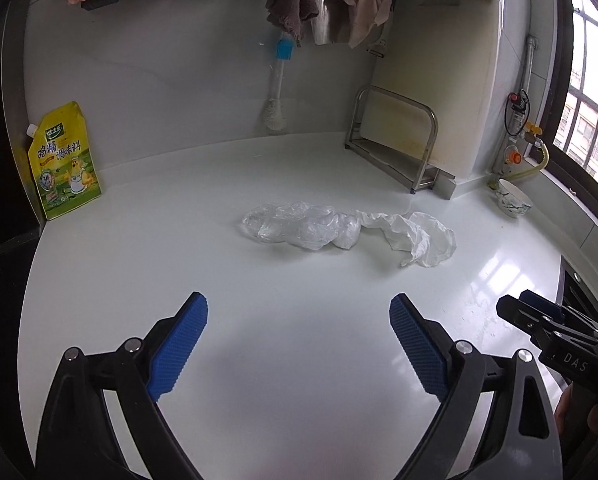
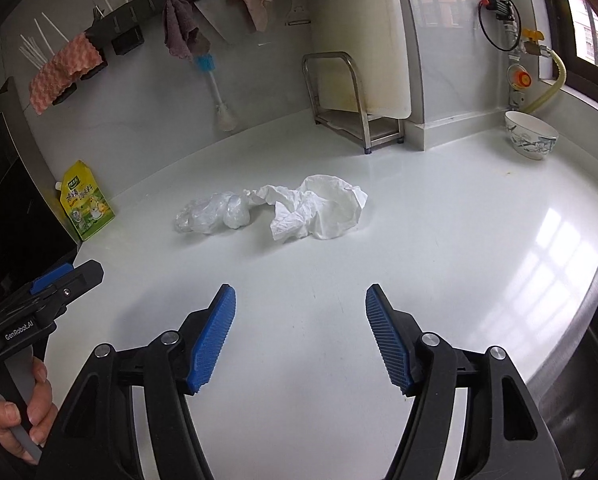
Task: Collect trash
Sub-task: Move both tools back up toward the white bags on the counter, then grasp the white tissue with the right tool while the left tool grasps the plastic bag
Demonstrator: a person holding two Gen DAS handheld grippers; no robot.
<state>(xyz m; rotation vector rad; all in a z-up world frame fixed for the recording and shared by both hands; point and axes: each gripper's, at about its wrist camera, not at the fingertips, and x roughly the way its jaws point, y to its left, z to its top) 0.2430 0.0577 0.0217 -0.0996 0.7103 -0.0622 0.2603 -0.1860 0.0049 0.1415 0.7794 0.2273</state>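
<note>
Nothing collected yet, as I read it. My left gripper (image 1: 298,312) and right gripper (image 2: 300,304) both hover spread, empty. Clear plastic bag (image 1: 299,226) and crumpled white paper (image 2: 319,208) lie touching mid-countertop (image 2: 439,248), ahead of both.

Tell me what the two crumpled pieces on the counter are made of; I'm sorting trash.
Clear piece: looks like thin plastic film, glossy and see-through with shiny wrinkles. White piece: opaque, matte, sharply creased, likely tissue or paper, though thin white plastic is possible.
</note>
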